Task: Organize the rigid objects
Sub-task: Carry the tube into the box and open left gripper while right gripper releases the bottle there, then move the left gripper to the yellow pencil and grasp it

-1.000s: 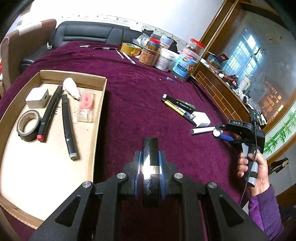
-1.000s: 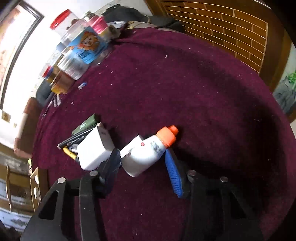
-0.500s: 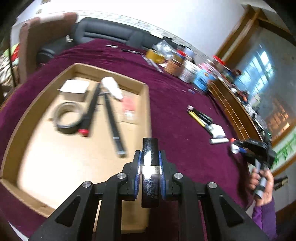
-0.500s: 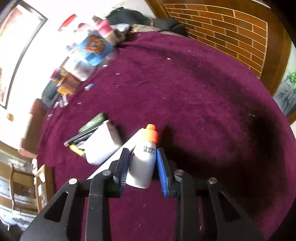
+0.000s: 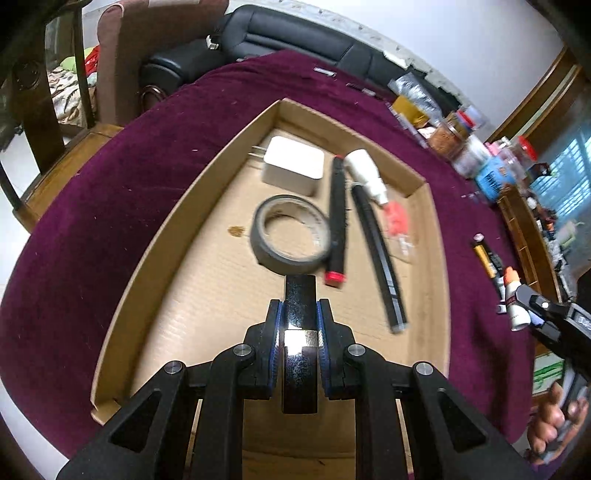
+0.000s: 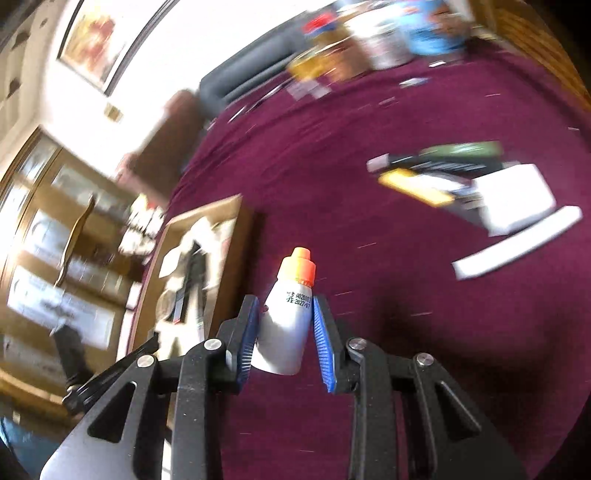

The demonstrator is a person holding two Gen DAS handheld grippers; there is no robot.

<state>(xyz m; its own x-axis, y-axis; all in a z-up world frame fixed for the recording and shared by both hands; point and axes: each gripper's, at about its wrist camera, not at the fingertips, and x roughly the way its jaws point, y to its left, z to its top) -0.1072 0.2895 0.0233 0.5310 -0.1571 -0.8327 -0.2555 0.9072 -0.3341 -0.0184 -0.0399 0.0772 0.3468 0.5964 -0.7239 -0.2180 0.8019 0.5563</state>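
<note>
My left gripper (image 5: 300, 325) is shut on a black speckled bar (image 5: 300, 295) and holds it above the cardboard tray (image 5: 155, 266). The tray holds a tape roll (image 5: 290, 236), a white charger (image 5: 293, 170), two black markers (image 5: 339, 218), a white bottle (image 5: 365, 173) and a red packet (image 5: 397, 221). My right gripper (image 6: 284, 321) is shut on a white bottle with an orange cap (image 6: 291, 314), lifted above the purple cloth; it also shows in the left wrist view (image 5: 515, 295). The tray (image 6: 229, 236) lies to its left.
Pens, a white block and a white tube (image 6: 517, 240) lie on the cloth at the right. Jars and tins (image 5: 476, 158) stand at the table's far edge. A chair (image 5: 110, 66) and a black sofa (image 5: 295, 33) stand beyond the table.
My left gripper has swung further over the tray with the black bar. My right gripper has lifted the orange-capped bottle off the cloth and turned left toward the tray.
</note>
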